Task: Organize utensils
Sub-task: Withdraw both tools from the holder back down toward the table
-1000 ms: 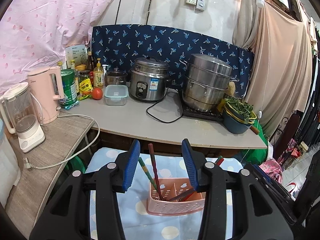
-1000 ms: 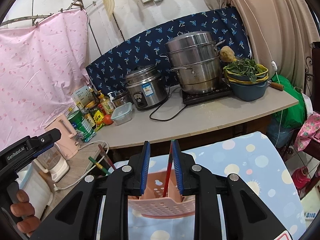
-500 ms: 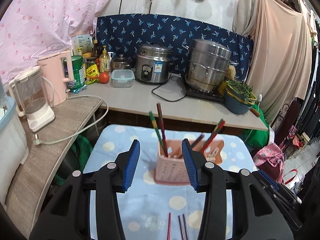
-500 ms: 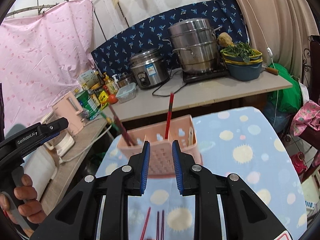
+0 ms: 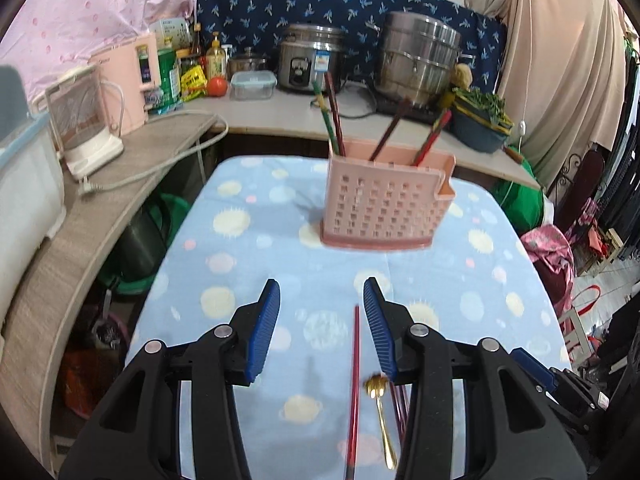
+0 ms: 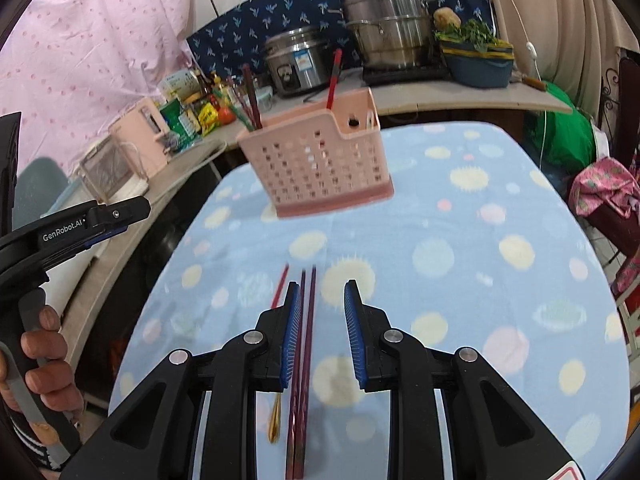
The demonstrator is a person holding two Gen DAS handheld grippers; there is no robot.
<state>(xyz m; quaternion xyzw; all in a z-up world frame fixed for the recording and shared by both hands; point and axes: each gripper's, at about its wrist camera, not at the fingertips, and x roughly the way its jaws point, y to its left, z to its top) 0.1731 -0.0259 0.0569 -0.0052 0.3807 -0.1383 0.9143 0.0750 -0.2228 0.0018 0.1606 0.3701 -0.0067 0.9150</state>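
Perforated pink plastic basket (image 5: 384,210); fleecy matt tablecloth (image 5: 248,264); shiny gold metal spoon (image 5: 381,412); glossy steel pots (image 5: 418,62).

Home kitchen, rice cooker (image 5: 311,58), steamer pot (image 5: 418,62), kettle (image 5: 126,84) on counter (image 5: 280,114)

Rice cooker (image 5: 311,58), steamer pot (image 5: 418,64), kettle (image 5: 126,82)

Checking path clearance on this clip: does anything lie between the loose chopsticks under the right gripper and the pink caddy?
Nothing visible does. Between the dark chopstick pair inside the open right gripper and the pink caddy lies only bare dotted cloth.
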